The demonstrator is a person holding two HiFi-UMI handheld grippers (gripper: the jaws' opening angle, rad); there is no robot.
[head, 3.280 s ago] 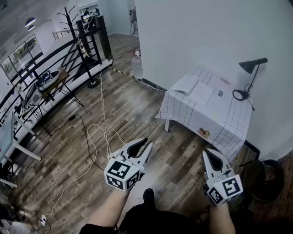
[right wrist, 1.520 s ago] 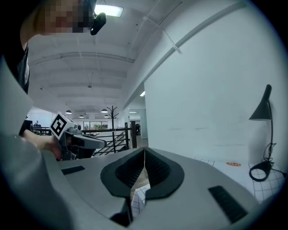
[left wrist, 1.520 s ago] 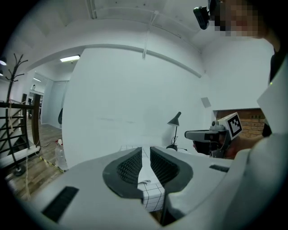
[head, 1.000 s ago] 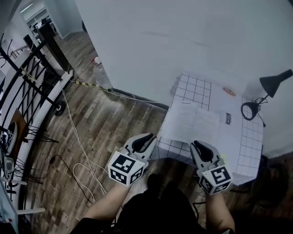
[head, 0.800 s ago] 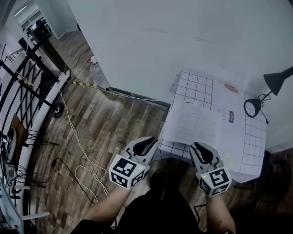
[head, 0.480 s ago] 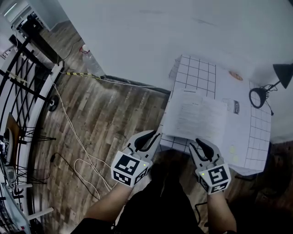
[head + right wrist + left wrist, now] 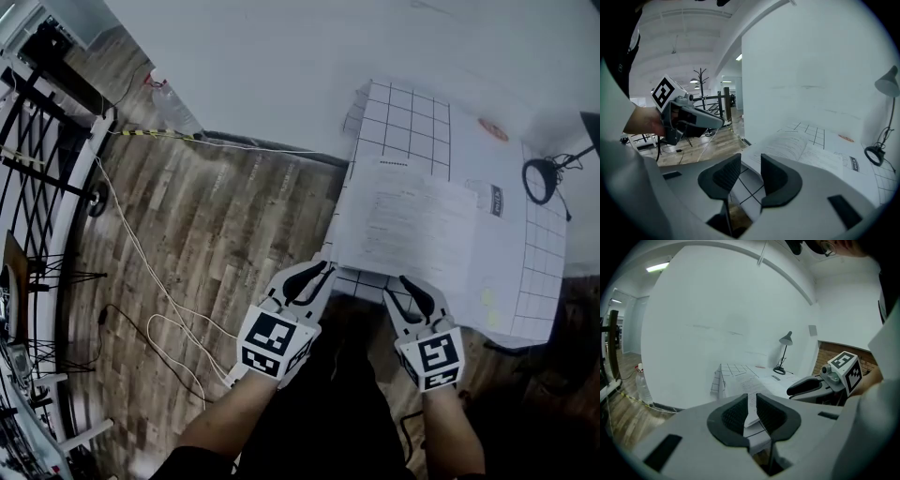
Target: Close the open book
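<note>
The open book (image 7: 412, 220) lies flat, pages up, on the near left part of a table with a checked cloth (image 7: 412, 112). My left gripper (image 7: 309, 275) hovers at the table's near left corner, just short of the book's near edge. Its jaws stand a little apart with nothing in them, and the book (image 7: 747, 380) shows through the gap in the left gripper view (image 7: 751, 401). My right gripper (image 7: 401, 289) hangs beside it at the near edge. Its jaws are opening and empty (image 7: 750, 161), with the book (image 7: 797, 147) beyond them.
A black desk lamp (image 7: 544, 178) stands at the table's far right, a small dark-labelled card (image 7: 496, 200) lies right of the book, and an orange spot (image 7: 493, 129) near the wall. A water bottle (image 7: 173, 108), floor cables (image 7: 159, 309) and a black railing (image 7: 37, 159) are to the left.
The person has walked up to the table, which now fills the upper right. Both grippers have sunk toward its near edge. The right jaws have spread apart.
</note>
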